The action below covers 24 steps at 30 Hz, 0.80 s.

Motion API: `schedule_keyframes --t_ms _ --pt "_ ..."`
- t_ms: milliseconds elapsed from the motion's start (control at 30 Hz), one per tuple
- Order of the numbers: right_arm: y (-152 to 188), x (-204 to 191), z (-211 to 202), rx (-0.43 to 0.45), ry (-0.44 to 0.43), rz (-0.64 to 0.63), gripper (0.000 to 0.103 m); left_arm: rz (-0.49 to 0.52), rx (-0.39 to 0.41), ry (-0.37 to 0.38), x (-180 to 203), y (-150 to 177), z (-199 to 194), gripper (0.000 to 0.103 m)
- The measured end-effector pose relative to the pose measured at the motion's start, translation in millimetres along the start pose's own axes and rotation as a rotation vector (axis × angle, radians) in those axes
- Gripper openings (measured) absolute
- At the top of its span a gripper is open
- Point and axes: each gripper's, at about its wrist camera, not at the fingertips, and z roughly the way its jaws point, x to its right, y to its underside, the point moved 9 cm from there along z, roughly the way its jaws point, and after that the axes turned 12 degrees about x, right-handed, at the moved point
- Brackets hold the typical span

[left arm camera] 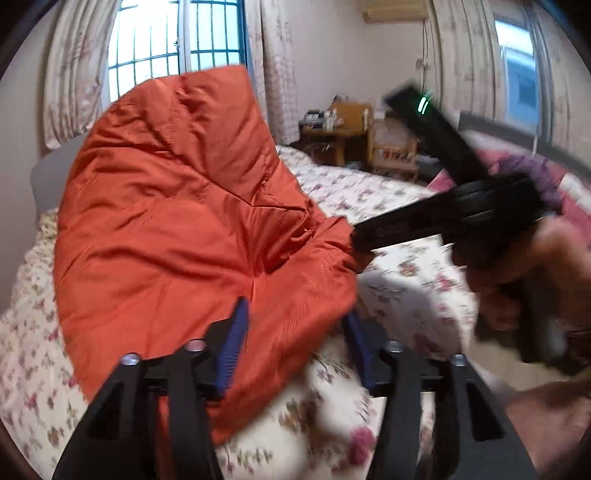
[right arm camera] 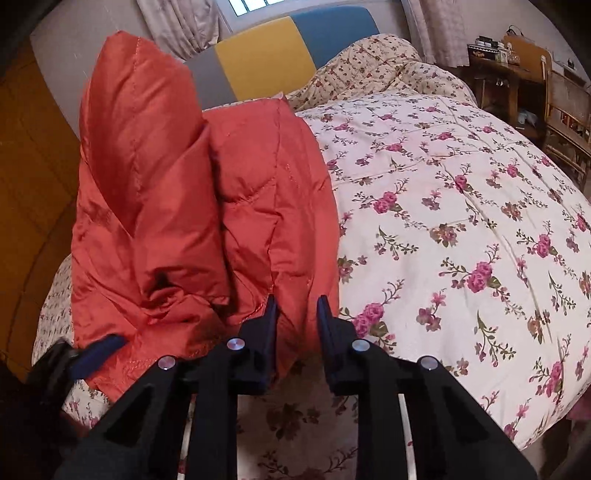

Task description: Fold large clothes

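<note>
An orange quilted down jacket [left arm camera: 177, 221] is lifted above the bed, bunched and hanging. It also shows in the right wrist view [right arm camera: 192, 221]. My left gripper [left arm camera: 295, 317] has its blue-padded jaws wide apart around the jacket's lower edge. My right gripper [right arm camera: 297, 302] has its jaws narrowly parted with the jacket's hem between them. In the left wrist view the right gripper [left arm camera: 360, 251] pinches the jacket's right edge. The left gripper's blue pad [right arm camera: 98, 352] shows at the jacket's lower left corner.
A floral quilt [right arm camera: 461, 221] covers the bed. A headboard with yellow and blue panels [right arm camera: 266, 66] stands behind. A wooden desk and chair [left arm camera: 351, 136] stand at the far side. Curtained windows [left arm camera: 177, 33] are behind the bed.
</note>
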Motion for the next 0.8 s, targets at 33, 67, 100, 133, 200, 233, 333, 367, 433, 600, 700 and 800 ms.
schedule_keyframes --t_ms 33,67,100,133,200,233,333,367,433,600,700,800 --pt "-0.4 2.5 1.9 -0.001 -0.002 0.007 0.020 -0.051 0.037 0.021 -5.5 -5.1 -11.5 0.068" --pt "-0.3 3.8 0.6 0.002 -0.013 0.029 0.022 -0.102 0.065 0.016 -16.3 -10.8 -20.6 0.071" --pt "-1.3 4.7 0.2 0.005 -0.021 0.044 0.023 -0.133 0.080 -0.004 -26.7 -14.1 -24.5 0.071" --pt "-3.6 5.6 -1.2 0.009 -0.027 0.060 0.027 -0.175 0.100 -0.055 -47.8 -20.7 -29.9 0.071" --pt "-14.7 4.6 -11.3 0.052 -0.026 0.066 0.030 -0.244 0.130 -0.174 -91.9 -32.2 -36.4 0.071" --pt "-22.8 1.8 -19.8 0.087 -0.025 0.056 0.030 -0.269 0.140 -0.227 -111.8 -36.4 -39.3 0.071" --pt "-56.0 -15.5 -47.6 0.209 -0.017 -0.008 0.030 -0.368 0.168 -0.404 -175.9 -50.3 -45.0 0.071" --pt "-71.1 -26.3 -58.8 0.260 -0.026 -0.030 0.030 -0.403 0.179 -0.462 -195.6 -53.7 -47.4 0.071" --pt "-92.4 -46.9 -68.0 0.310 -0.059 -0.052 0.030 -0.471 0.197 -0.521 -223.3 -61.3 -43.9 0.071" --pt "-132.0 -120.3 -57.0 0.328 -0.207 -0.119 0.030 -0.500 0.176 -0.553 -241.9 -82.1 -7.7 0.071" --pt "-143.8 -150.1 -34.8 0.335 -0.201 -0.185 0.030 -0.519 0.162 -0.562 -243.5 -87.7 12.5 0.071" --pt "-152.7 -156.5 -6.2 0.325 -0.152 -0.238 0.030 -0.528 0.151 -0.579 -243.2 -89.8 28.1 0.071"
